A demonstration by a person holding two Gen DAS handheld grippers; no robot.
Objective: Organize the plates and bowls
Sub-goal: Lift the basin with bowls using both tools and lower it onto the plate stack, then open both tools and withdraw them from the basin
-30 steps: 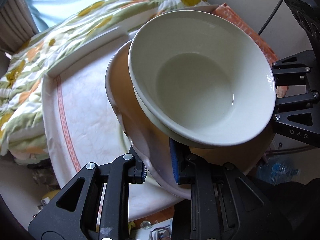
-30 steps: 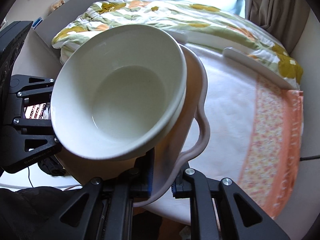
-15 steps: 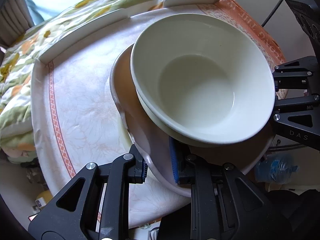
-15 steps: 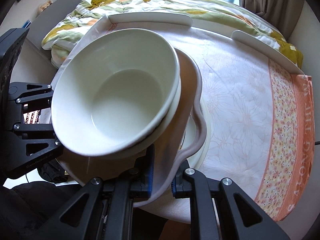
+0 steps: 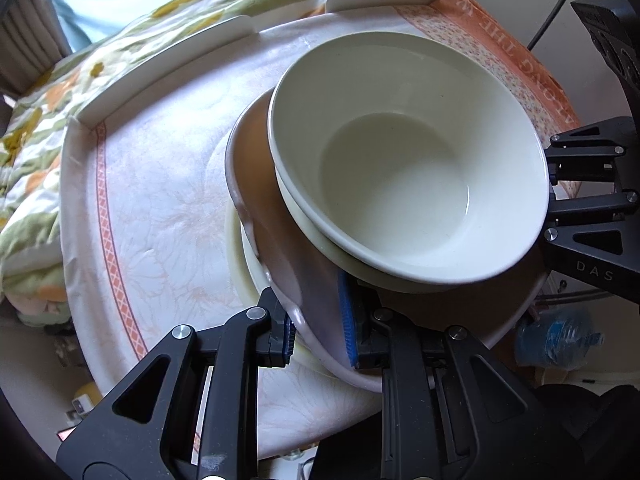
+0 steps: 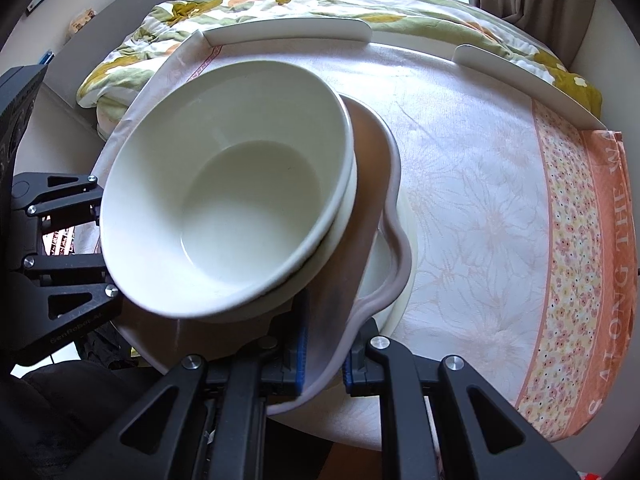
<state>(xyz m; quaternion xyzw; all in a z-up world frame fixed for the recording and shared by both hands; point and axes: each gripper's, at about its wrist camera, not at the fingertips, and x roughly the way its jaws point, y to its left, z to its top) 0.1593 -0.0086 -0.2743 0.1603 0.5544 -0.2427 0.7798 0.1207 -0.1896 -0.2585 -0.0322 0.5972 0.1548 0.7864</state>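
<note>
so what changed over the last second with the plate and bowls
The pink wavy plate, carrying two stacked white bowls, came down toward the table and now sits just over a cream plate lying there. Nothing was let go: the left gripper and right gripper stay clamped on its rim, bowls unshifted.

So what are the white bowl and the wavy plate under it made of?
The white bowl looks like glazed ceramic: smooth, thick-rimmed, with a soft shine inside. The wavy plate seems ceramic too, its pinkish-grey glaze glossy along the rolled edge, though hard plastic can't be ruled out from looks alone.
</note>
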